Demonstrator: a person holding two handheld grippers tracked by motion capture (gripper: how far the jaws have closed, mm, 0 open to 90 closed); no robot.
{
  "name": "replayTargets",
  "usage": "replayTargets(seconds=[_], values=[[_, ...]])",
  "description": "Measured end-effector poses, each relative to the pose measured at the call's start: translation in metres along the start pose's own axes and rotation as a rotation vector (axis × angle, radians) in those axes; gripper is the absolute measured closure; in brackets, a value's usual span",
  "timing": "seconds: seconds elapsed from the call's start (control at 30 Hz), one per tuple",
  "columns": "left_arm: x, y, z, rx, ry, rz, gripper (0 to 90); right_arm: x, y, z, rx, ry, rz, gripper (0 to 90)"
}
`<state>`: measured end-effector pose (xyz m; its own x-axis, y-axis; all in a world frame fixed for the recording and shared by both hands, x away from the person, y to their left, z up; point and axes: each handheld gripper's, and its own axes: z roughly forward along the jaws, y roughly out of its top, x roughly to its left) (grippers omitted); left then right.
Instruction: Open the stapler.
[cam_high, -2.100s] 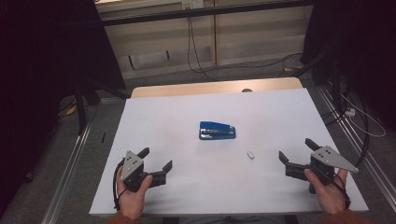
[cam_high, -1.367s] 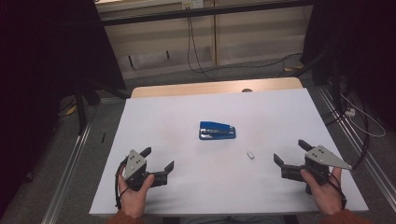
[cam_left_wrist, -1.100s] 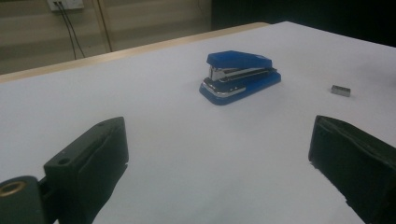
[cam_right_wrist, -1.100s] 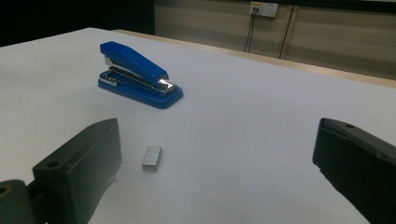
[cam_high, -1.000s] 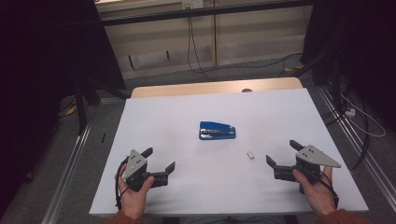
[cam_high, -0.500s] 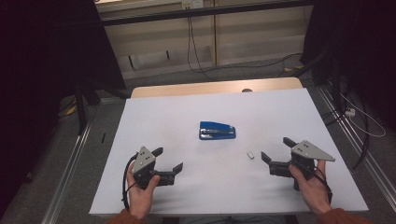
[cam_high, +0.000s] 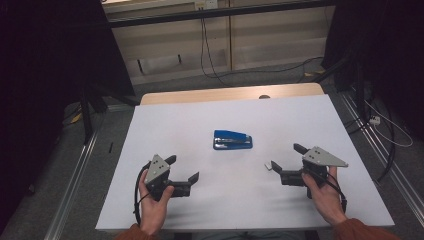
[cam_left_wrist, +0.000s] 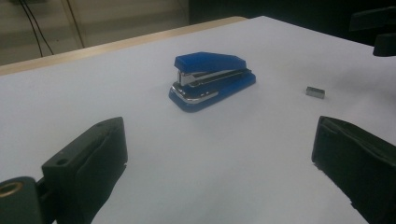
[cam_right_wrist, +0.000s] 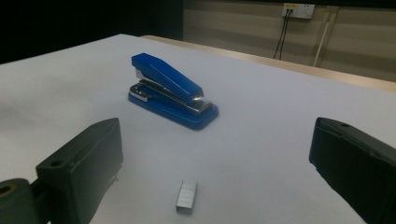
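Both jaws wide, empty, staple strip (cam_right_wrist: 187, 196) between right gripper's (cam_high: 286, 162).

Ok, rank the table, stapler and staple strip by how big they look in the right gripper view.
1. Table: largest, its white top runs across the frame.
2. Stapler: mid-sized, blue, farther back.
3. Staple strip: smallest, though nearest the camera, lying between the open jaws of the right gripper.
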<state>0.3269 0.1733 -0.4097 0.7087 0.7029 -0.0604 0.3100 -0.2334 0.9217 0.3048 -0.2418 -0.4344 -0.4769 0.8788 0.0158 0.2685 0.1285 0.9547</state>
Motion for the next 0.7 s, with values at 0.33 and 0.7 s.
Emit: replayTargets(seconds=[0.33,0.7], values=[[0.006,0.003,0.014,0.035,-0.02,0.011,4.0,0.006,0.01,0.016,-0.01,0.024,-0.029,2.4],[0.011,0.008,0.039,0.055,-0.021,0.022,4.5,0.017,0.014,0.037,0.02,0.049,-0.027,2.8]])
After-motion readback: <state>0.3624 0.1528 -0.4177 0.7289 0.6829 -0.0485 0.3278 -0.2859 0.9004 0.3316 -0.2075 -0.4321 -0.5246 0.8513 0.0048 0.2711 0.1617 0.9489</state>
